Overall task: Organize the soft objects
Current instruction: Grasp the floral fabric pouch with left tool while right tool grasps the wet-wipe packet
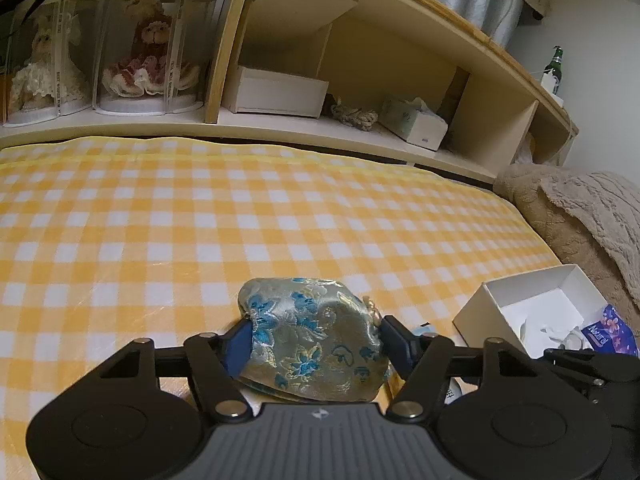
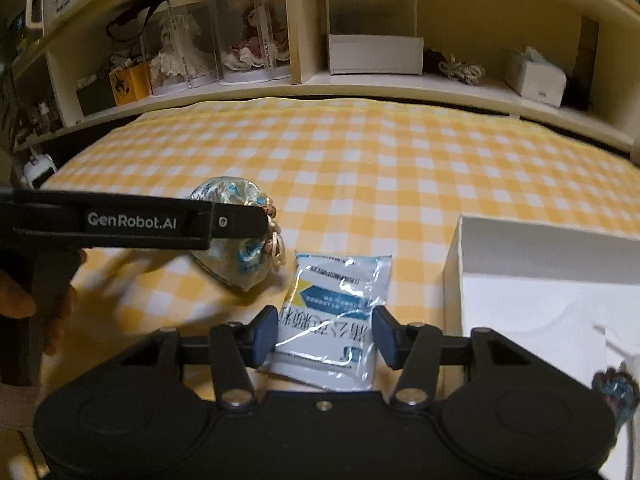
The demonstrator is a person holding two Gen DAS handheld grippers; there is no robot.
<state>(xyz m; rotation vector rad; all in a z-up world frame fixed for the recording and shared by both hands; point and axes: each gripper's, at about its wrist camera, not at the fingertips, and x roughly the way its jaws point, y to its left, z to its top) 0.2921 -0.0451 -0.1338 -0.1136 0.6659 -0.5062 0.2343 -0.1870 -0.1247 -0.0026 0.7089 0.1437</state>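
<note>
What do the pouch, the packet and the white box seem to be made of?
Pouch: woven satin or brocade, glossy, by its sheen and blue flower pattern; a cord closure shows in the right wrist view.
Packet: clear plastic film, shiny, by its crinkled glare over the printing.
White box: probably matte cardboard, by its thin, straight walls.

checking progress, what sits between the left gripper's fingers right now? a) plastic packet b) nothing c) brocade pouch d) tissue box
c: the left gripper has its fingers pressed against both sides of the floral brocade pouch, while the plastic packet lies between the right gripper's fingers.
</note>
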